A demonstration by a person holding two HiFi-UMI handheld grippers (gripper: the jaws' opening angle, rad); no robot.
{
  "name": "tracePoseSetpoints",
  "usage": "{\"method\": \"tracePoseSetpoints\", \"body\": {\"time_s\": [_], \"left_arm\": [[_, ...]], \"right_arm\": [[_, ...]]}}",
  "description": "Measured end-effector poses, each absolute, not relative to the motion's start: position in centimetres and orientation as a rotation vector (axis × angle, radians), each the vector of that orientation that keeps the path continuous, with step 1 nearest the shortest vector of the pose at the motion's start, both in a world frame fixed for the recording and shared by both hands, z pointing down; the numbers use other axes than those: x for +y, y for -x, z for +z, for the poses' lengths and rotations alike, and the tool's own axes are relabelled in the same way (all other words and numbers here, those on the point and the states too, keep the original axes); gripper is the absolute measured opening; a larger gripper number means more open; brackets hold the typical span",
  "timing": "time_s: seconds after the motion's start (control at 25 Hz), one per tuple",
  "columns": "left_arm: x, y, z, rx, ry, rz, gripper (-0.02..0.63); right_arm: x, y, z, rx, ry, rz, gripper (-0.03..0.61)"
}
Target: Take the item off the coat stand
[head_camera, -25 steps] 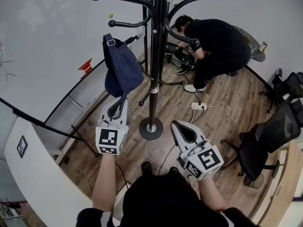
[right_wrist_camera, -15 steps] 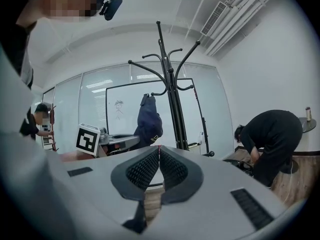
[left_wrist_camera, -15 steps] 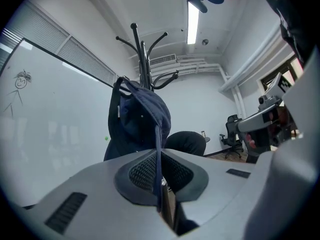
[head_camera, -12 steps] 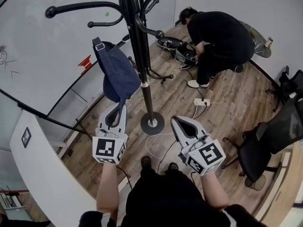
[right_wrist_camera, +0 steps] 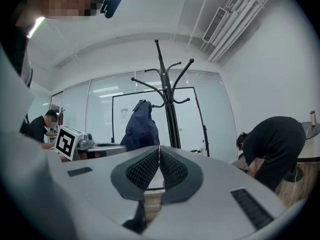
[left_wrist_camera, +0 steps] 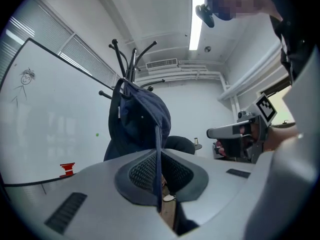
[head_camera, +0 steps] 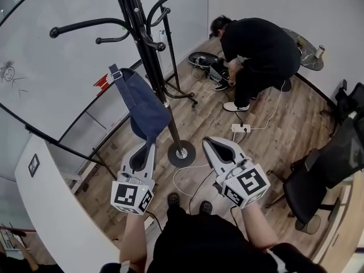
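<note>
A navy fabric bag (head_camera: 142, 107) hangs beside the black coat stand (head_camera: 149, 56), left of its pole. My left gripper (head_camera: 149, 144) is shut on the bag's thin strap (left_wrist_camera: 157, 149), which runs up from the jaws to the bag (left_wrist_camera: 140, 119). The bag's buckled top (head_camera: 115, 73) sits below the stand's hooks; whether it still hangs on one I cannot tell. My right gripper (head_camera: 208, 141) is level to the right of the stand's base, shut with nothing in it (right_wrist_camera: 159, 151). The right gripper view shows the bag (right_wrist_camera: 141, 126) left of the pole (right_wrist_camera: 171, 114).
A person in black (head_camera: 259, 50) crouches over gear on the wooden floor behind the stand. A white power strip (head_camera: 240, 128) and cables lie near the round base (head_camera: 181, 152). Black office chairs (head_camera: 324, 164) stand at right. A glass whiteboard wall (head_camera: 51, 90) runs along the left.
Both grippers have drawn back from the stand. The left one has carried the strap with it, and the bag has swung out to the left of the pole.
</note>
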State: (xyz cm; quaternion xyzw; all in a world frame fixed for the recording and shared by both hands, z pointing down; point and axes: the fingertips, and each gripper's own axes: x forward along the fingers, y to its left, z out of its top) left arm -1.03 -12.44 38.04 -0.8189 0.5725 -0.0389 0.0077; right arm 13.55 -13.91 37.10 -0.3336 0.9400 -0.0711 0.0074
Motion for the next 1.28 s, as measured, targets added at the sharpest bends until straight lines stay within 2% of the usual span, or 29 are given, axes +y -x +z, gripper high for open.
{"method": "tracePoseSetpoints", "body": {"time_s": [0.4,0.68,1.12,1.28], "left_arm": [[-10.2,-2.9,38.6,1.816,2.642,-0.035,0.031],[-10.8,-1.5,37.7,1.777,2.751,0.025,0.031],[-8.6,-5.7,38.7,1.767,2.754,0.003,0.031],[-9.3,-3.9,38.5,1.774,2.755,-0.002,0.031]], "right_arm": [[-13.7,-14.9,36.9,2.993,0.996,-0.209,0.031],[-14.5,-12.3,36.4,3.007,1.060,-0.204,0.031],[-11.8,-16.6,37.4,2.982,1.057,-0.209,0.031],[-12.7,-14.7,37.5,2.996,1.061,-0.219,0.031]]}}
